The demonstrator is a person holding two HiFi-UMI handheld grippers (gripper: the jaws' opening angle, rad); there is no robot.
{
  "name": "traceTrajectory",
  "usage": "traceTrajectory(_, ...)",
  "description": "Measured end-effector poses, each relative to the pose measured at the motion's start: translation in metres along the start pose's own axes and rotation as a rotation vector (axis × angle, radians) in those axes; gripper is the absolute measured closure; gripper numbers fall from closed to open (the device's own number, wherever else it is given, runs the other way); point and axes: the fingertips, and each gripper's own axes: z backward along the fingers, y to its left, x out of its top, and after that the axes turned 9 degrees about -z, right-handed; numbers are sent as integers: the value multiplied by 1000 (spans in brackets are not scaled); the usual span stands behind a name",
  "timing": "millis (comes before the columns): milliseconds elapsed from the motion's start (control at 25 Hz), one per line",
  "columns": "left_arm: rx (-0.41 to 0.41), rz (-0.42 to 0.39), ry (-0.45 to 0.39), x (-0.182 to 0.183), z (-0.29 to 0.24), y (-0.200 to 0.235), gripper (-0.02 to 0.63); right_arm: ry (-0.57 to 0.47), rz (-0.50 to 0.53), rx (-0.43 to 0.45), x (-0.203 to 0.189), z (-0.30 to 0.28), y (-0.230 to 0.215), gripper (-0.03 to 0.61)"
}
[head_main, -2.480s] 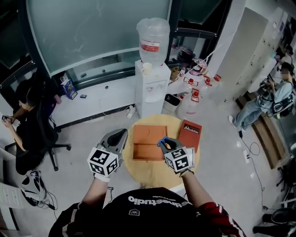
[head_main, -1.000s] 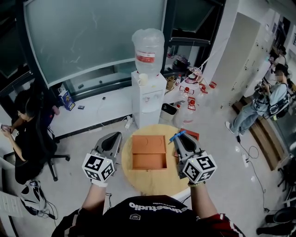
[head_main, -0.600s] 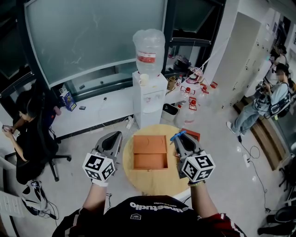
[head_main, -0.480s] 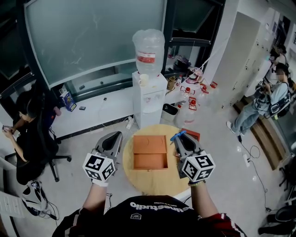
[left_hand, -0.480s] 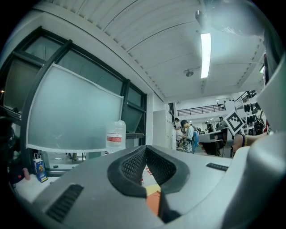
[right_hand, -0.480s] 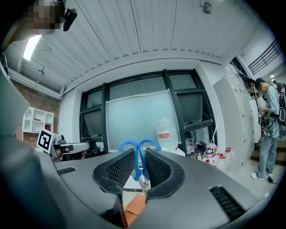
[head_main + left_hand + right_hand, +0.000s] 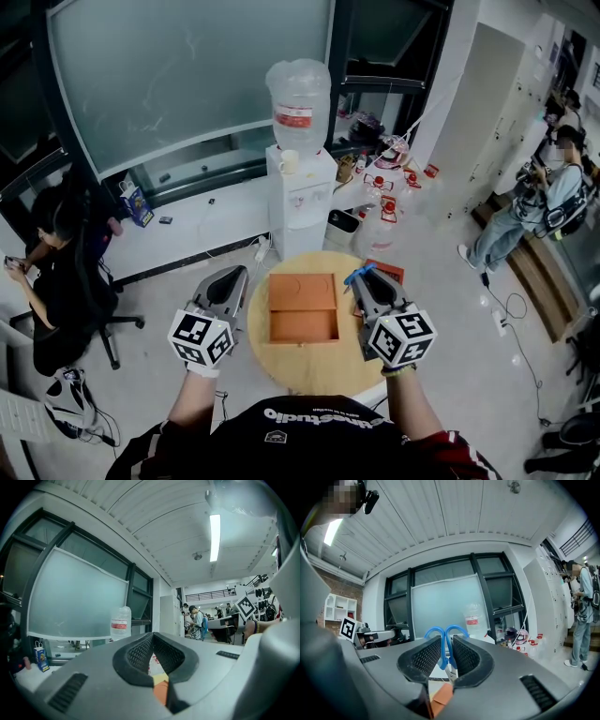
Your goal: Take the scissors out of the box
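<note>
– Holding anything, the two grippers?
– The right gripper (image 7: 362, 284) is. Its jaws are clamped on the scissors (image 7: 358, 274), and the blue handle loops stick out past the pads (image 7: 429, 656). The left gripper (image 7: 232, 277) has its jaws closed together with nothing between them.
– Where do they sit?
– Both hover in front of the person, marker cubes (image 7: 200, 337) toward the body, one on each side of the round table (image 7: 309, 370). The left one is off the table's left edge and the right one is over its right side.
– And the box?
– The orange box (image 7: 302, 293) lies open in the middle of the table, between the grippers. The scissors are outside it, up in the air just to its right and apart from it, with the handles pointing away from the person.
– Anything beside it?
– A red booklet (image 7: 392, 273) lies on the table's far right, partly hidden behind the right gripper.
– Further back?
– A white water dispenser (image 7: 302, 192) with a clear bottle (image 7: 298, 89) on top stands just past the table. Red-and-white items (image 7: 384, 183) cluster on the floor to its right. A seated person (image 7: 56, 253) is at far left and a person with a backpack (image 7: 553, 187) at far right. A large frosted glass panel (image 7: 187, 66) fills the back wall
</note>
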Motion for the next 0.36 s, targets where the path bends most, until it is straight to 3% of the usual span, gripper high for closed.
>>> traceTrajectory(360,-4,4,0,0,-1,-3,597,-4,-3,1,1,3,2,474)
